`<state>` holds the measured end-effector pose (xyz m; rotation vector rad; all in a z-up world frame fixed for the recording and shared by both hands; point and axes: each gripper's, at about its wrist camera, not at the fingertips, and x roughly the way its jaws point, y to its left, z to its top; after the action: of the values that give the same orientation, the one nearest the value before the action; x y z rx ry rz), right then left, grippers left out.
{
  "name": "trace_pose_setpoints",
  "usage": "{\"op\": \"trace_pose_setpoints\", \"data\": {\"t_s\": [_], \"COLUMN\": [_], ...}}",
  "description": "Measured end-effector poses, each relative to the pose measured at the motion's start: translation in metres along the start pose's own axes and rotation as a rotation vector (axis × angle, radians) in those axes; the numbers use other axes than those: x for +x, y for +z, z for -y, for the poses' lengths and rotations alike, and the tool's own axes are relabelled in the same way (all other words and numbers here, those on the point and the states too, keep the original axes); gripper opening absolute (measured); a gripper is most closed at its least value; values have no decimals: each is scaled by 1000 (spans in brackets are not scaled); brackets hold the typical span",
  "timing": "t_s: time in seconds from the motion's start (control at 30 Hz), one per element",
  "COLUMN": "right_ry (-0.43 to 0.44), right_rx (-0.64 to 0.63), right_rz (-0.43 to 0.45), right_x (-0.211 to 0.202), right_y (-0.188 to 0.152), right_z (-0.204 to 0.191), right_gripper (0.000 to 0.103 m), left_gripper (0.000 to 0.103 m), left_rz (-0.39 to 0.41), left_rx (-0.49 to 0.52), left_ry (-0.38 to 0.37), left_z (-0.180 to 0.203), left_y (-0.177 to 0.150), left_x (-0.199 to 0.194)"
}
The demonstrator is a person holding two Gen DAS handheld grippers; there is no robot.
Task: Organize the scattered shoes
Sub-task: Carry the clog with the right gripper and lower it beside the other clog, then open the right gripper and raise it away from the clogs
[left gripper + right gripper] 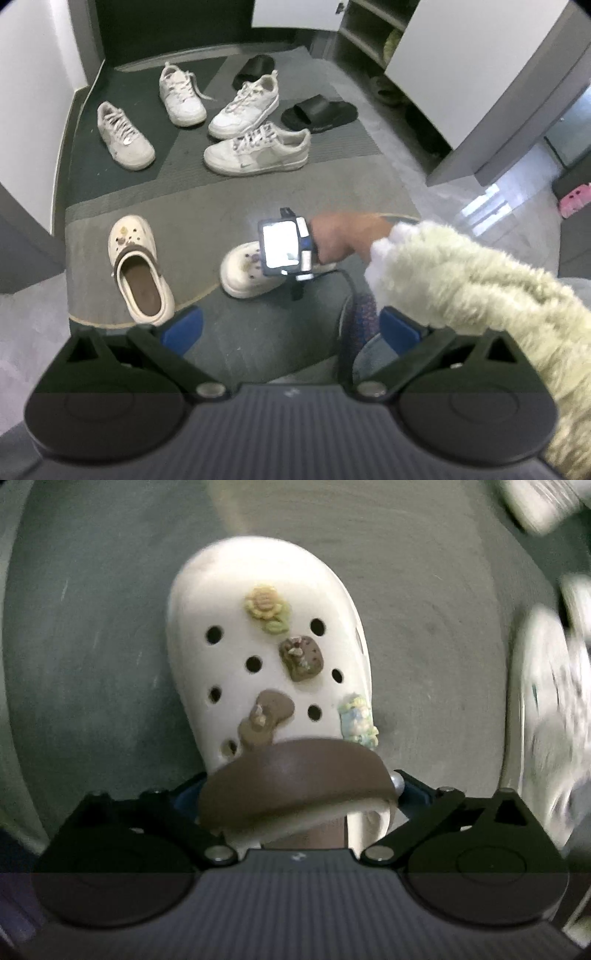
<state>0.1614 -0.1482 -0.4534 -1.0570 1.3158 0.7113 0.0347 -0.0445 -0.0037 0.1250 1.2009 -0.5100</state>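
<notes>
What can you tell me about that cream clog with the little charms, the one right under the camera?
The cream clog is a smooth foam-like shoe with round holes across its toe and four charms: a yellow flower, two brown pieces and a pale blue-green one. Its brown heel strap is flipped forward over the opening. It lies upright on the grey mat, its heel between the wide jaws of the right hand-held gripper.

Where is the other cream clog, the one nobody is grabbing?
In the left wrist view, the cream clog with brown lining lies on the grey mat, lower left, beside its partner clog.
</notes>
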Motion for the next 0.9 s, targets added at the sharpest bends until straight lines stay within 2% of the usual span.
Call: {"op": "trace_pose_setpoints", "data": {"t_s": [0.07,0.13,0.37,0.47,0.57,0.63,0.8,0.9], "right_ry": [31,50,75,93,72,53,81,72], "right_rx": [245,418,744,932,1040,1123,1184,1216], "right_rz": [69,132,292,369,343,283,232,222], "right_x": [-14,-27,-57,-65,-63,-54,-22,-17], "right_y": [2,5,33,51,72,94,127,132], "right_z": [19,34,58,70,74,73,55,49], "right_gripper": [96,94,92,92,92,92,93,96], "left_gripper": [102,102,102,102,102,102,102,102], "left_rz": [14,32,52,63,71,71,95,103], "left_rx": [4,13,17,18,-4,-28,-73,-107], "left_ry": [-11,-18,-24,-20,1,16,72,106], "left_z": [2,6,11,10,5,0,-14,-37], "left_y": [-1,-3,-8,-9,-9,-8,-3,5], "left_x": [-5,-10,-17,-16,-15,-13,-9,-8]}}
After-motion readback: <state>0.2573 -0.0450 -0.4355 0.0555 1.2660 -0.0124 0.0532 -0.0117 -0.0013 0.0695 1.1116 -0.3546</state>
